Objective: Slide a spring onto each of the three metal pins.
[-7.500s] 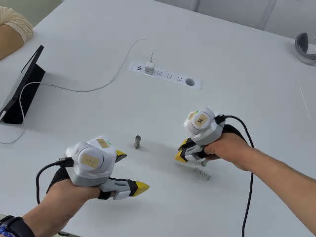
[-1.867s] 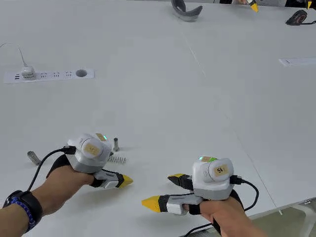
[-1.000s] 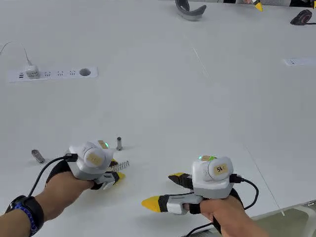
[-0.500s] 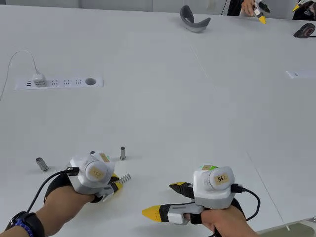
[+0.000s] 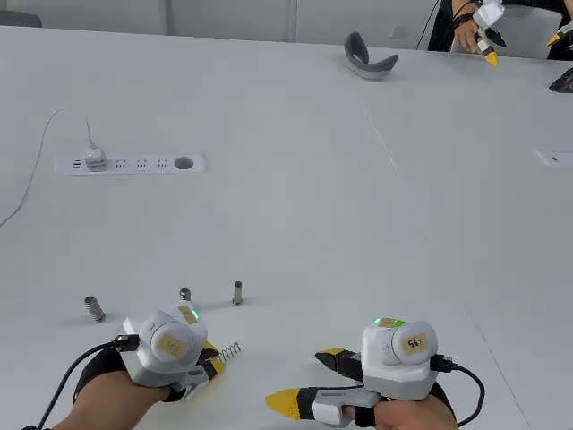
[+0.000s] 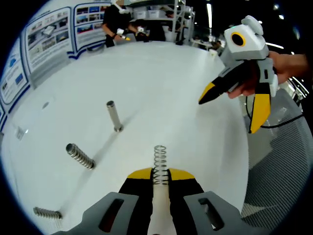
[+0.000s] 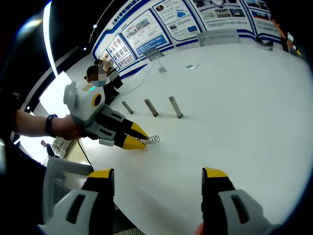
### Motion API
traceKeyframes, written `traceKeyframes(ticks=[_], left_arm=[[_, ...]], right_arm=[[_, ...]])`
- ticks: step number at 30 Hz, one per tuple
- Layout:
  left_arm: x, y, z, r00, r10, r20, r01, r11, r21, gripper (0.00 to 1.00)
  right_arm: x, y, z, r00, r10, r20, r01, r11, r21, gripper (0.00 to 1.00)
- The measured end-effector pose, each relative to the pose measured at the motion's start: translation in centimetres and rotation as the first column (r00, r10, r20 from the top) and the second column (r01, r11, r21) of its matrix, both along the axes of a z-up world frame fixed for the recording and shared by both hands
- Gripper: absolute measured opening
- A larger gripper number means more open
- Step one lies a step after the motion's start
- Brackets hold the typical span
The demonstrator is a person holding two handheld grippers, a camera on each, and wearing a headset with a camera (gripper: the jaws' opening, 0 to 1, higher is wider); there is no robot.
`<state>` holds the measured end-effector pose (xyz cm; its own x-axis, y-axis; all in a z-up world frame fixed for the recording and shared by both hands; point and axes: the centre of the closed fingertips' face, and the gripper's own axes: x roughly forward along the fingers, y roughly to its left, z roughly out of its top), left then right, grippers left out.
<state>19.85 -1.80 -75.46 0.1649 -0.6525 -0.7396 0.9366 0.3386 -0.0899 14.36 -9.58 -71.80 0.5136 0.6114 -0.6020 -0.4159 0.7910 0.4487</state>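
My left gripper (image 6: pixel 154 174) is shut on one end of a small coil spring (image 6: pixel 160 159), which sticks out forward past its yellow tips. In the head view that gripper (image 5: pixel 213 356) holds the spring (image 5: pixel 229 350) just above the white table, at the near left. A bare metal pin (image 5: pixel 237 293) stands upright a little beyond it. Two more pins (image 5: pixel 185 294) (image 5: pixel 93 308) to its left look wrapped in springs. My right gripper (image 5: pixel 304 380) hovers open and holds nothing at the near right; its jaws (image 7: pixel 158 174) face the left gripper (image 7: pixel 137 142).
A white power strip (image 5: pixel 130 164) with a plugged-in cable lies at the far left. A grey curved headband (image 5: pixel 369 59) rests at the back. Another person's gripper (image 5: pixel 488 22) works at the far right corner. The table's edge runs close behind my hands.
The left gripper has shut on the loose spring that lay beside the bare pin and lifted it. The right gripper has stayed open. The head camera has tilted up.
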Motion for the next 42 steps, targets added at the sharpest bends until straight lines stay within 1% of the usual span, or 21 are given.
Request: traceKeyframes(ticks=[4, 12, 18, 20, 23, 28, 34, 40, 42], left_arm=[[-0.3, 0.4, 0.4, 1.000, 0.004, 0.006, -0.004, 1.000, -0.005, 0.11], [-0.6, 0.9, 1.9, 1.000, 0.019, 0.021, -0.018, 0.999, -0.033, 0.11], [-0.9, 1.2, 2.4, 0.999, 0.021, 0.028, -0.020, 0.999, -0.043, 0.11], [-1.1, 1.4, 2.7, 0.999, 0.022, 0.027, -0.021, 0.999, -0.049, 0.11], [-1.4, 1.5, 3.0, 0.999, 0.014, 0.032, -0.013, 0.999, -0.049, 0.11], [-2.2, 1.6, 3.3, 1.000, 0.001, 0.032, 0.001, 0.999, -0.054, 0.11], [-3.3, 1.2, 4.3, 0.999, -0.031, 0.040, 0.033, 0.997, -0.070, 0.11], [-3.7, 1.0, 5.0, 0.998, -0.045, 0.050, 0.049, 0.995, -0.083, 0.11], [-3.7, 0.9, 5.0, 0.998, -0.048, 0.051, 0.052, 0.995, -0.086, 0.11]], right_arm=[[0.1, 0.3, 0.0, 1.000, 0.007, 0.001, -0.007, 1.000, 0.003, 0.74], [0.6, 1.0, 0.3, 1.000, 0.023, 0.000, -0.023, 1.000, 0.016, 0.74], [1.3, 1.5, 0.7, 1.000, 0.018, 0.000, -0.018, 0.999, 0.050, 0.69], [1.6, 1.7, 0.8, 1.000, 0.017, -0.002, -0.017, 0.998, 0.064, 0.69], [1.9, 2.2, 1.0, 1.000, 0.019, -0.005, -0.019, 0.997, 0.081, 0.67], [2.3, 3.0, 1.3, 0.999, 0.037, -0.009, -0.035, 0.993, 0.109, 0.61], [2.5, 4.2, 1.6, 0.998, 0.061, -0.019, -0.058, 0.987, 0.150, 0.53], [2.5, 5.5, 1.8, 0.996, 0.086, -0.027, -0.079, 0.979, 0.187, 0.47], [2.4, 5.9, 1.9, 0.995, 0.093, -0.031, -0.085, 0.976, 0.202, 0.44]])
